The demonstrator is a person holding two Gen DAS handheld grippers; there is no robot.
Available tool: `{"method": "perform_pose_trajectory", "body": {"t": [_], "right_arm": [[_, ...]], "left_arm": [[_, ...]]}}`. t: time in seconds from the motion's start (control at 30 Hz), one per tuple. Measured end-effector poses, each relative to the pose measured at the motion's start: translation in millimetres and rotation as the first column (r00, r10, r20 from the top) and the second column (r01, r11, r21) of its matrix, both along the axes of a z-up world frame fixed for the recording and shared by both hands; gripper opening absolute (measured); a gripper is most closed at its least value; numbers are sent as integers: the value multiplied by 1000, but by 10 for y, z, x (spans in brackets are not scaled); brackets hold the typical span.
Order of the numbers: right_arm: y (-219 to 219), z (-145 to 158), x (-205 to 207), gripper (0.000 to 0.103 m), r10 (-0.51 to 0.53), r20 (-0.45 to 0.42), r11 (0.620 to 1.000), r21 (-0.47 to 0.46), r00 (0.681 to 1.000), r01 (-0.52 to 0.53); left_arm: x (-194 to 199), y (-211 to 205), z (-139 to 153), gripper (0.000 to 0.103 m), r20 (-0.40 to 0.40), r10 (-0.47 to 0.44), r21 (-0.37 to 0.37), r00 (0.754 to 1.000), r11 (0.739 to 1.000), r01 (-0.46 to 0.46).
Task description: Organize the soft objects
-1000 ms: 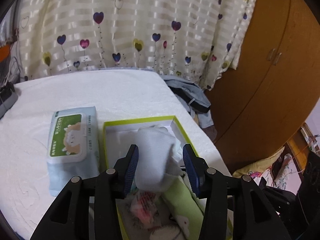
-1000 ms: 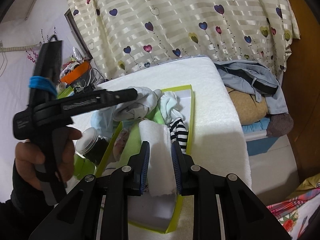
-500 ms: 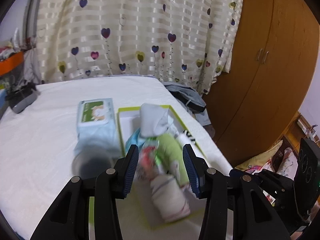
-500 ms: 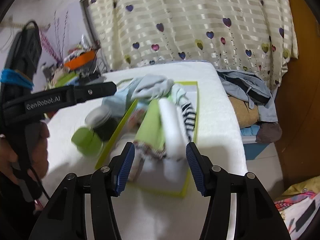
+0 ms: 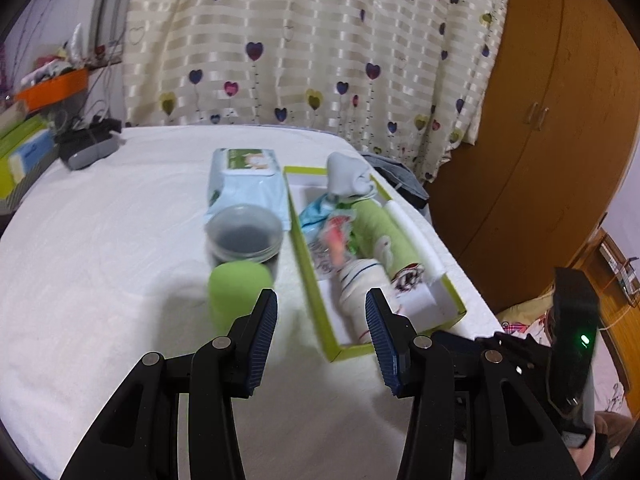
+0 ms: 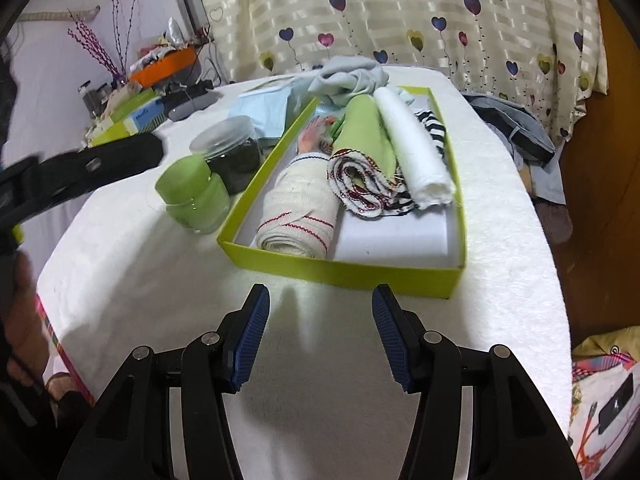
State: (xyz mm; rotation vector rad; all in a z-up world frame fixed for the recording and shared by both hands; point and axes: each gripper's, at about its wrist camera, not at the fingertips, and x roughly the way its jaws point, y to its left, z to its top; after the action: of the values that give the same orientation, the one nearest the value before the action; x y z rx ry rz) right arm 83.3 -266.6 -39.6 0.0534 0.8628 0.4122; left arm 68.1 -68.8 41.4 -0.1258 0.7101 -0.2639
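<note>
A lime-green shallow box (image 6: 340, 268) (image 5: 340, 354) on the white-covered table holds rolled cloths: a cream roll with red stripes (image 6: 298, 212), a green roll (image 6: 362, 136), a white roll (image 6: 412, 152), a striped piece (image 6: 434, 130) and a pale grey-blue cloth (image 6: 348, 76) (image 5: 344, 174) heaped at its far end. My right gripper (image 6: 320, 334) hovers open and empty over the table, just short of the box's near wall. My left gripper (image 5: 322, 330) is open and empty too, above the box's near left corner.
A green jar (image 6: 194, 196) (image 5: 236, 288) and a dark clear-lidded jar (image 6: 230, 150) (image 5: 244, 234) stand left of the box, with a wet-wipes pack (image 5: 244, 184) behind. Clothes (image 6: 516, 128) hang off the table's right edge. A wooden wardrobe (image 5: 540, 120) stands right; clutter at far left.
My right gripper let go of the white roll, which now lies in the box, and drew back. My left gripper pulled back from the grey-blue cloth, left in the box.
</note>
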Motion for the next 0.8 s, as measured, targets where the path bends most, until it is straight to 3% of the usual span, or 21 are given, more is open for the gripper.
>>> {"method": "perform_pose_trajectory", "body": {"t": [0.57, 0.67, 0.8], "right_arm": [[236, 13, 796, 55, -70, -11, 992, -106, 998, 68], [305, -65, 875, 55, -70, -31, 989, -132, 997, 66], [352, -98, 808, 55, -68, 11, 984, -167, 998, 68]], "left_arm": [[87, 312, -199, 45, -39, 101, 22, 994, 995, -100], [111, 309, -265, 45, -59, 108, 47, 992, 993, -106], [102, 257, -399, 45, -47, 136, 140, 990, 982, -128]]}}
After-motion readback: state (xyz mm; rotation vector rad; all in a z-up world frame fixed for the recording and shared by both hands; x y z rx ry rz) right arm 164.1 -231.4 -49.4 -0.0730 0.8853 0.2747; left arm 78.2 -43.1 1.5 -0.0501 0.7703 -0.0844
